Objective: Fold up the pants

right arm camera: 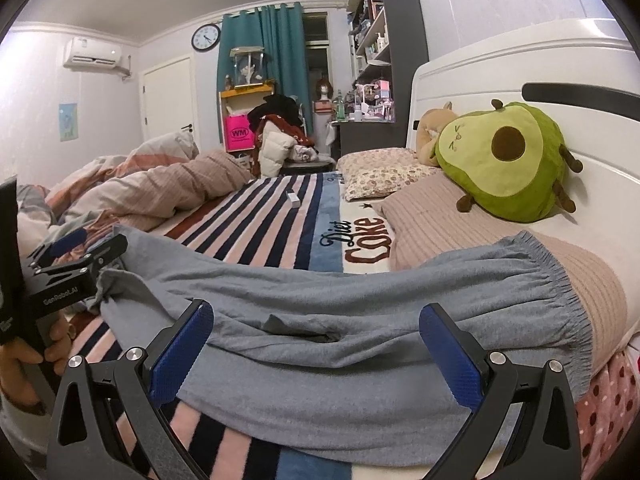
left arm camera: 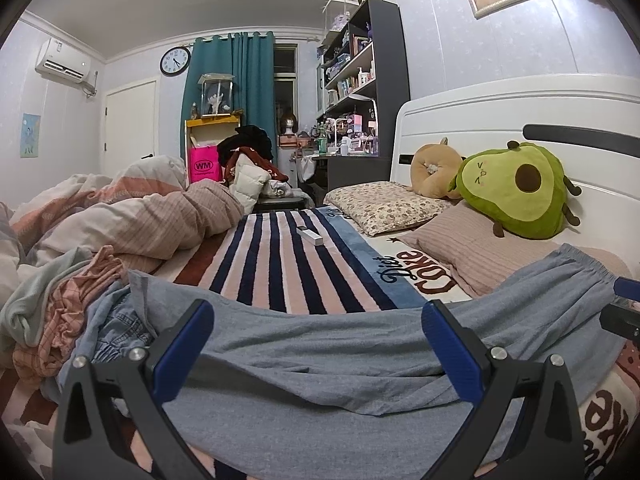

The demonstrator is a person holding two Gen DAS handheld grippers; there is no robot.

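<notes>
Grey-blue pants [left arm camera: 320,360] lie crosswise over the striped blanket [left arm camera: 280,264], legs running left. Their elastic waistband [right arm camera: 568,300] rests on a pink pillow at the right. My left gripper [left arm camera: 318,344] is open, its blue pads [left arm camera: 184,344] spread wide just above the leg part, holding nothing. In the right wrist view the left gripper [right arm camera: 92,246] sits by the leg ends, held by a hand [right arm camera: 24,352]. My right gripper [right arm camera: 316,350] is also open, low over the seat of the pants [right arm camera: 340,320], nothing between its pads. Only its edge shows in the left wrist view, where the right gripper [left arm camera: 624,304] is near the waistband.
A heap of other clothes [left arm camera: 60,312] lies left of the pants, with a bunched duvet [left arm camera: 140,216] behind it. A small white box [left arm camera: 309,235] rests on the blanket. An avocado plush [right arm camera: 504,160] and pillows [right arm camera: 380,172] lean at the white headboard [right arm camera: 500,68].
</notes>
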